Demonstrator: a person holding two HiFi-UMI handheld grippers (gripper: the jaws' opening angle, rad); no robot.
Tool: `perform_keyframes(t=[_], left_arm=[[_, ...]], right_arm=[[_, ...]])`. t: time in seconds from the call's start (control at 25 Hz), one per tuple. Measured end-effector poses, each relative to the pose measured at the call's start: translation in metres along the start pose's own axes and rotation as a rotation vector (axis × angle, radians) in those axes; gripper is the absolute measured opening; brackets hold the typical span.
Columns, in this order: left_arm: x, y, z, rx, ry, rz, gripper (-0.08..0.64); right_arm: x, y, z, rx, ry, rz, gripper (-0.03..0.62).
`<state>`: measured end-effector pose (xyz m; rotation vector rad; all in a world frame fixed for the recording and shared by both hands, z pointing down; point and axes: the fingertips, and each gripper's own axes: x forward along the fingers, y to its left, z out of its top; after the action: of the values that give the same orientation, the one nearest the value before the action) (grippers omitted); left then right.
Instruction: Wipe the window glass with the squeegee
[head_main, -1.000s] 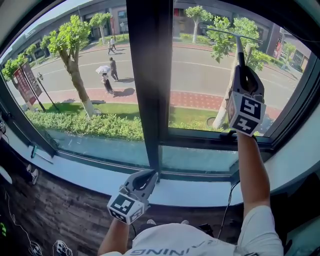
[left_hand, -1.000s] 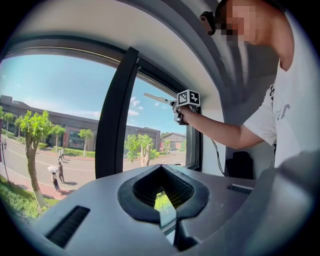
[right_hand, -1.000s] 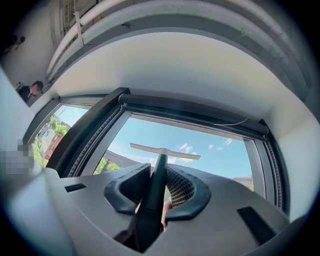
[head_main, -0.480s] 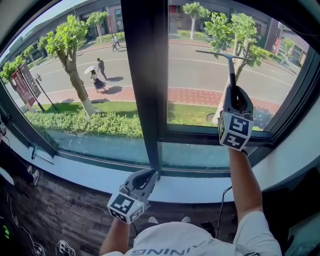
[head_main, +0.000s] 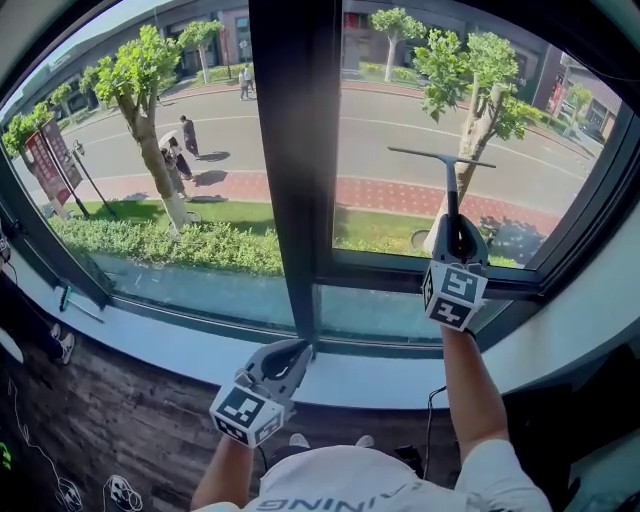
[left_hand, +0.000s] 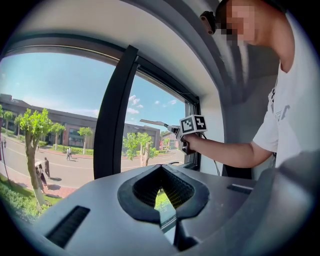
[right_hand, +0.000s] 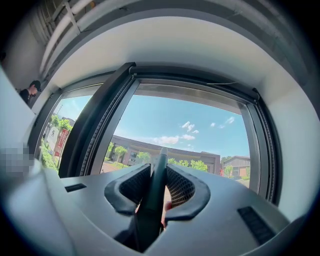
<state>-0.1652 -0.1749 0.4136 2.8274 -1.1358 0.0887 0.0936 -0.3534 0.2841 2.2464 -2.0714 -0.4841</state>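
While the right gripper (head_main: 455, 238) was clamped on the handle of the dark, T-shaped squeegee (head_main: 441, 157), the head view showed its blade level across the middle of the clear right-hand window glass (head_main: 390, 110). Actual contact could not be confirmed. A good stroke would likely need even pressure, a level blade and a stop short of the dark lower frame bar (head_main: 400, 270). The wide black mullion (head_main: 295, 150) bounded the pane's left edge. The left gripper (head_main: 293, 352) rested on the white sill (head_main: 150, 340) at the mullion's foot, well clear.

In the left gripper view, its jaws met at the tips with nothing between them. The squeegee (left_hand: 152, 122) and right gripper (left_hand: 176, 130) showed beyond.

In the right gripper view, the handle (right_hand: 155, 190) stood upright between both pads, gripped squarely.
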Motion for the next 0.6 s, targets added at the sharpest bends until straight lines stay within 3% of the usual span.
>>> perform_keyframes(t=[0.6], left_arm=[[0.006, 0.006, -0.004, -0.01, 0.009, 0.003, 0.017]], right_arm=[[-0.022, 0.026, -0.098, 0.005, 0.14, 0.024, 0.098]])
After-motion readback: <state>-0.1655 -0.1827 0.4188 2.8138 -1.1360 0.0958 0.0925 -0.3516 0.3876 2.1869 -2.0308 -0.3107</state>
